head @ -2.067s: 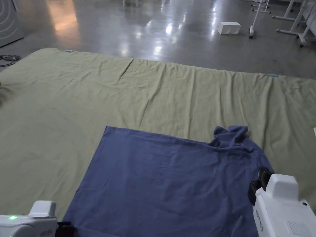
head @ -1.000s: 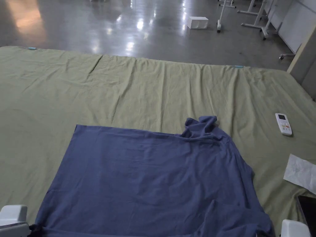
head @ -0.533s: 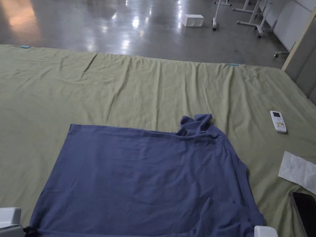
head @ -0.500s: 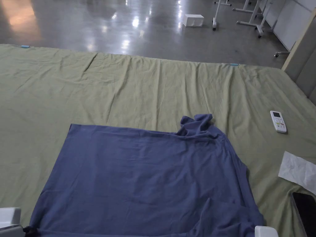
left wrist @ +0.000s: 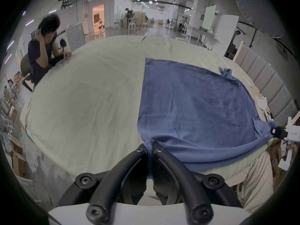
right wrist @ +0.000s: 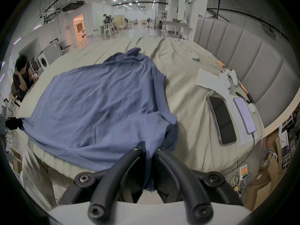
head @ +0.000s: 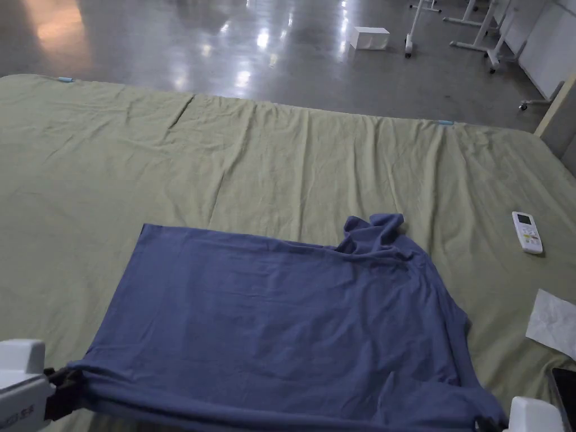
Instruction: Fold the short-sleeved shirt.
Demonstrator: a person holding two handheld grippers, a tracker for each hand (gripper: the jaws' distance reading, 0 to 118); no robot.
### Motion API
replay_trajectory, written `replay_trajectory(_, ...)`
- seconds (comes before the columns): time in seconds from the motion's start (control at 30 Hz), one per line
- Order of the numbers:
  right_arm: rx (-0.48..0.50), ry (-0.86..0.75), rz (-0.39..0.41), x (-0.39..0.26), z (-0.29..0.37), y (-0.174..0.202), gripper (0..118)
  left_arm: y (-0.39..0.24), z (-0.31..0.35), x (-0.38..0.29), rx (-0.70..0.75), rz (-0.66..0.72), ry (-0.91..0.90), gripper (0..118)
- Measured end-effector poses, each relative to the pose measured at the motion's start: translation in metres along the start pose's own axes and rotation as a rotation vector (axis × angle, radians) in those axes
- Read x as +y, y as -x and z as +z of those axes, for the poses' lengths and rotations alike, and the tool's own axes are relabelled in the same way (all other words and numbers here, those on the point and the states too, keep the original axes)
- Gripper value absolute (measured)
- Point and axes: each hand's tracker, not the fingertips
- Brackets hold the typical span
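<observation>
A blue short-sleeved shirt [head: 281,320] lies spread on a pale green bed sheet [head: 281,157], with a bunched sleeve [head: 377,228] at its far right. My left gripper [head: 62,388] is shut on the shirt's near left corner [left wrist: 150,145], which is raised off the sheet. My right gripper [head: 495,424] is shut on the near right corner [right wrist: 150,149], cloth bunched between its jaws. The near edge hangs stretched between the two grippers. In the left gripper view the right gripper [left wrist: 276,132] shows at the far right; in the right gripper view the left gripper [right wrist: 15,123] shows at the far left.
On the sheet to the right lie a white remote [head: 527,232], a sheet of paper [head: 554,322] and a dark phone [right wrist: 222,119]. A padded headboard [right wrist: 243,53] runs along the right. A person [left wrist: 43,50] sits at the far left of the bed.
Both grippers have lifted the shirt's near edge off the sheet; it now hangs taut between them. The head camera has shifted a little to the left.
</observation>
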Motion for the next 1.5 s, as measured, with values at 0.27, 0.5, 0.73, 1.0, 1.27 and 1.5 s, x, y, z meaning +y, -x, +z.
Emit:
replay_trajectory(0.27,-0.026,-0.053,-0.024,0.057,-0.025,0.01,7,-0.004,-0.027,0.058,0.007,0.001,-0.067,6)
replay_trajectory(0.5,-0.038,-0.049,-0.054,0.101,-0.078,0.011,7,-0.013,-0.071,0.095,0.028,0.012,-0.06,6)
replay_trajectory(0.73,-0.049,0.025,-0.037,0.133,-0.142,0.016,7,-0.021,-0.119,0.116,0.054,0.024,-0.01,6)
replay_trajectory(1.0,-0.031,0.08,0.028,0.13,-0.18,0.017,11,-0.027,-0.148,0.122,0.068,0.023,0.044,7)
replay_trajectory(1.27,-0.038,-0.128,0.045,0.129,-0.132,0.027,59,-0.022,-0.121,0.123,0.047,0.065,-0.074,37)
replay_trajectory(1.5,-0.029,-0.444,0.063,0.124,-0.063,0.065,76,-0.044,-0.053,0.115,0.022,-0.007,-0.354,56)
